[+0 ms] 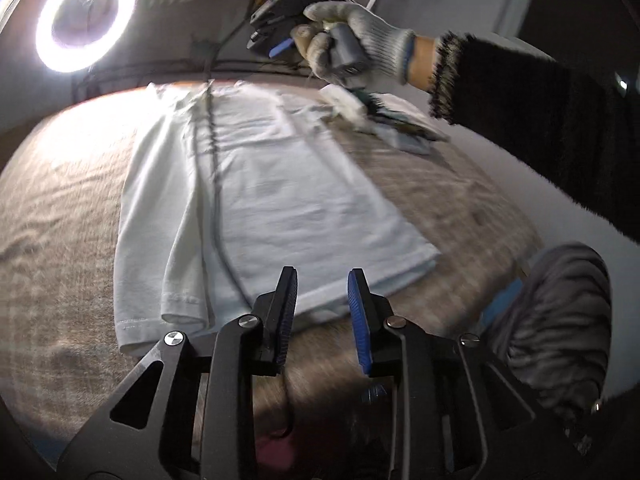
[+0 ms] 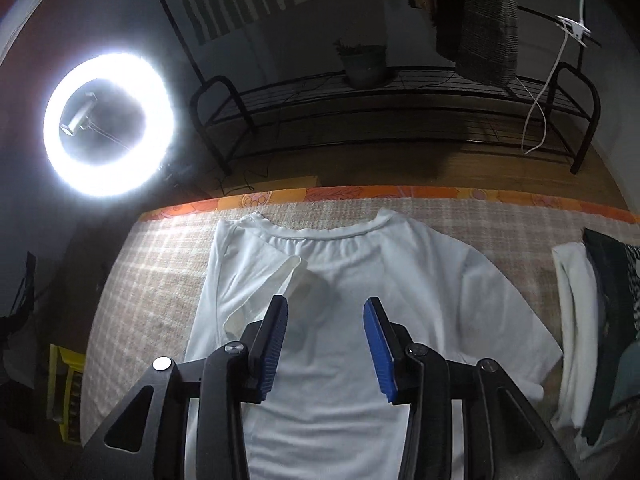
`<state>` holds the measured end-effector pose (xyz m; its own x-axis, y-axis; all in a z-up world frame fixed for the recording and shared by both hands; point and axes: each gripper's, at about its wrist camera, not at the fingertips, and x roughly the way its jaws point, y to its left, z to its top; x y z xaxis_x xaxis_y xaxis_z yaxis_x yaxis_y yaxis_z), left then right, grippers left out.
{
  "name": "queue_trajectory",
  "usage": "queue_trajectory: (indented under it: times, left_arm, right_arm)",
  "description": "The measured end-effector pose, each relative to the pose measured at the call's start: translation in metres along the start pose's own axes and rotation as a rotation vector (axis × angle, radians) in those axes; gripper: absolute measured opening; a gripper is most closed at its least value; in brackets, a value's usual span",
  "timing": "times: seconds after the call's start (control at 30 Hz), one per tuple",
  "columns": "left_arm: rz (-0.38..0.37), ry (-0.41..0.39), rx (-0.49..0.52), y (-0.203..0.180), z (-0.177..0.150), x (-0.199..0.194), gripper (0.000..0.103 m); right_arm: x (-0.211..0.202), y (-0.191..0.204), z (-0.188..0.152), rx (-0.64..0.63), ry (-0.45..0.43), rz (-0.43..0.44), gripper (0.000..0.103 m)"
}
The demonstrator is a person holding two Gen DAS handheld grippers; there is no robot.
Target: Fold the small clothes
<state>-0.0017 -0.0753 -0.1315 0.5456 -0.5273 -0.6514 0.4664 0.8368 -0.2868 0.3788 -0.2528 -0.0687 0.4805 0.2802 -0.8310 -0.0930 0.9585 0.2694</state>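
Observation:
A white T-shirt [image 1: 272,200] lies flat on a beige checked blanket [image 1: 60,220], its hem toward me in the left wrist view. Its left side is folded inward. My left gripper [image 1: 322,280] is open and empty, just above the hem. The right wrist view shows the same T-shirt [image 2: 380,280] with its collar at the far edge and one sleeve spread out to the right. My right gripper [image 2: 326,312] is open and empty above the shirt's chest. A gloved hand holds the right gripper [image 1: 280,46] high over the collar end.
A bright ring light [image 2: 108,120] stands at the left. A black metal rack [image 2: 400,120] with a plant pot stands beyond the bed's orange edge. Folded clothes [image 2: 576,320] lie stacked at the right. A grey garment [image 1: 560,312] lies at the near right.

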Motion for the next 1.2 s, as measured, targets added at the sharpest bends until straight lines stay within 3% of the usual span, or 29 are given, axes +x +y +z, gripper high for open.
queue_trajectory:
  times: [0.13, 0.27, 0.57, 0.8, 1.0, 1.2]
  left_arm:
    - [0.002, -0.078, -0.028, 0.002, -0.004, -0.037, 0.026]
    - [0.103, -0.122, -0.093, 0.022, -0.01, -0.068, 0.026]
    - [0.252, -0.261, -0.288, 0.078, 0.006, -0.127, 0.026]
    - [0.286, -0.278, -0.393, 0.107, 0.008, -0.144, 0.026]
    - [0.32, -0.289, -0.501, 0.113, 0.006, -0.159, 0.026]
    - [0.344, -0.335, -0.419, 0.081, 0.022, -0.169, 0.026]
  right_arm:
    - [-0.066, -0.027, -0.035, 0.061, -0.053, 0.051, 0.043]
    - [-0.121, -0.037, -0.091, 0.077, -0.052, 0.079, 0.043]
    - [-0.166, 0.027, -0.233, 0.001, 0.02, 0.12, 0.043]
    - [-0.168, 0.094, -0.282, -0.021, 0.068, 0.129, 0.043]
    - [-0.128, 0.126, -0.304, -0.056, 0.132, 0.125, 0.043]
    - [-0.083, 0.144, -0.321, -0.099, 0.16, 0.113, 0.043]
